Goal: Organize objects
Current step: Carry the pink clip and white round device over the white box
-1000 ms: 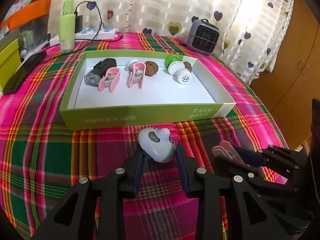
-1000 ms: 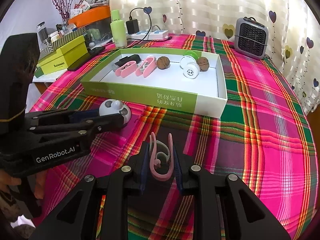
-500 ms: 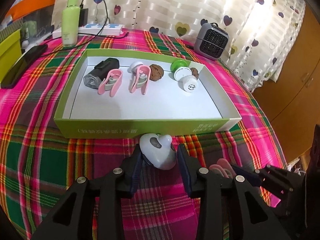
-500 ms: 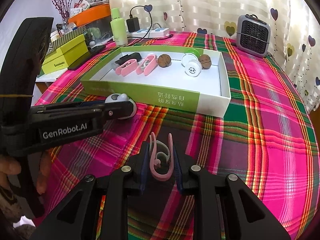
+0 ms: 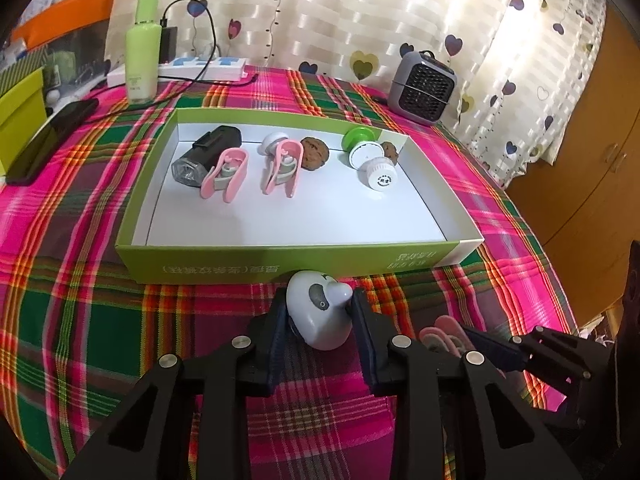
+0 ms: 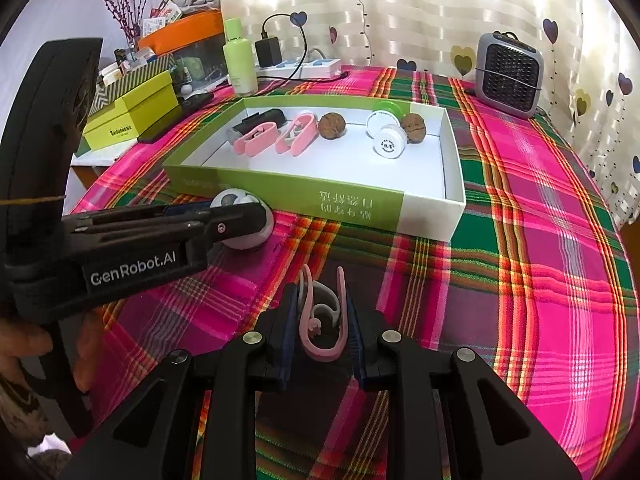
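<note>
A white round gadget (image 5: 316,316) with a grey button sits between the jaws of my left gripper (image 5: 318,308), just before the green-and-white box (image 5: 280,264). The jaws are closing and both pads touch it. In the right wrist view the left gripper (image 6: 240,216) covers most of the gadget (image 6: 248,242). My right gripper (image 6: 320,300) is shut on a pink clip (image 6: 320,344) above the plaid cloth. The box (image 6: 280,188) holds a black torch (image 5: 204,156), two pink clips (image 5: 224,176) (image 5: 282,172), two walnuts (image 5: 315,154) and white and green caps (image 5: 376,172).
A small grey heater (image 5: 422,90) stands at the back right. A green bottle (image 5: 142,68), a power strip (image 5: 200,68) and a black phone (image 5: 48,140) lie at the back left. A yellow-green carton (image 6: 132,120) sits beyond the table's left edge. A person's hand (image 6: 24,344) holds the left gripper.
My left gripper has edged toward the box with the white gadget between its jaws, and the gadget has turned a little. The right gripper and its pink clip have stayed still.
</note>
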